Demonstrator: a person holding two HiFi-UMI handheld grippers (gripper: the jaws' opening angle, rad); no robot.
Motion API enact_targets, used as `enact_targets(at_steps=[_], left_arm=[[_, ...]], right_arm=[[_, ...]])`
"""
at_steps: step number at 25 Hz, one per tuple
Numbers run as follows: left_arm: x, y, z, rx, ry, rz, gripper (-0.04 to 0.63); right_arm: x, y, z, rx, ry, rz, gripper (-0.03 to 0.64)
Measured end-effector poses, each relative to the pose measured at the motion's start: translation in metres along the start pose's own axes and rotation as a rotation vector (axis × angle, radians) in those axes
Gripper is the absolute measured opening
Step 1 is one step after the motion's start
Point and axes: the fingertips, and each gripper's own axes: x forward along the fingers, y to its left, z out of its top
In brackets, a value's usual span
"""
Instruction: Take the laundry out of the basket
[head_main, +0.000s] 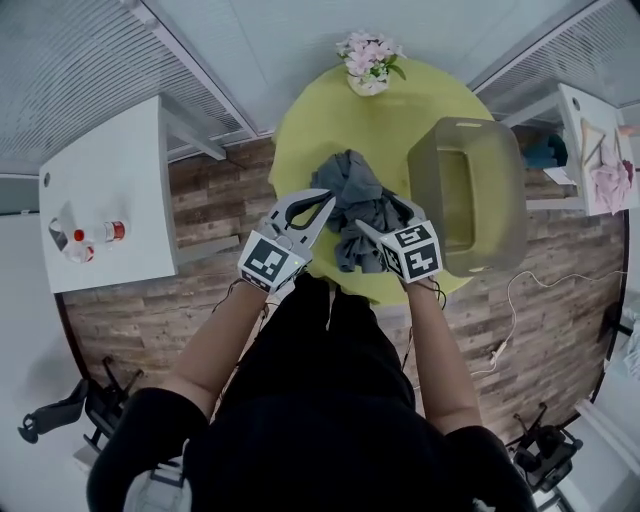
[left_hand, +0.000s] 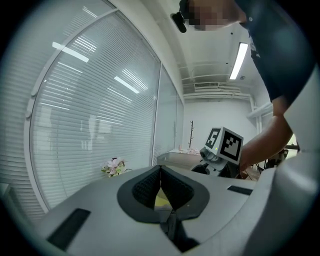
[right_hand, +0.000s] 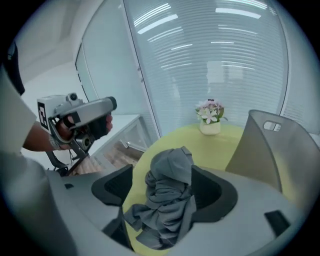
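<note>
A heap of grey laundry (head_main: 352, 190) lies on the round yellow-green table (head_main: 400, 105), left of the grey basket (head_main: 470, 190); nothing shows inside the basket. My right gripper (head_main: 385, 215) stands wide open around the near side of the heap. In the right gripper view the grey cloth (right_hand: 167, 195) lies between the pads; the left pad is apart from it, and the right gripper (right_hand: 162, 169) does not press on it. My left gripper (head_main: 322, 203) hovers at the heap's left edge. Its tips meet with nothing between them (left_hand: 160, 169).
A vase of pink flowers (head_main: 370, 62) stands at the table's far edge. A white side table (head_main: 110, 200) with small bottles (head_main: 100, 235) is at the left, a shelf (head_main: 600, 150) at the right. A white cable (head_main: 520, 300) trails over the wooden floor. Blinds cover the glass walls.
</note>
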Motion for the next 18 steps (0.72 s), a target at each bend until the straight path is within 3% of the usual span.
enact_targets(at_steps=[4,10,12,14,18], left_arm=[[-0.003,-0.023,0.024,-0.014,-0.01,-0.044,0.011],[-0.006,-0.049,0.067,0.019,-0.036,-0.069,0.011],[-0.007,-0.056,0.078,0.019,-0.048,-0.081,0.011],[-0.008,-0.062,0.088,0.027,-0.063,-0.089,0.011],[-0.008,-0.071,0.102,0.014,-0.096,-0.086,0.011]], right_arm=[[-0.045,0.015,0.035,0.034,-0.208,0.068,0.382],[-0.119,0.034,0.078,-0.066,-0.475,0.05,0.356],[-0.137,0.04,0.086,-0.103,-0.517,0.037,0.294],[-0.151,0.044,0.092,-0.121,-0.546,0.033,0.181],[-0.176,0.049,0.105,-0.143,-0.638,0.036,0.047]])
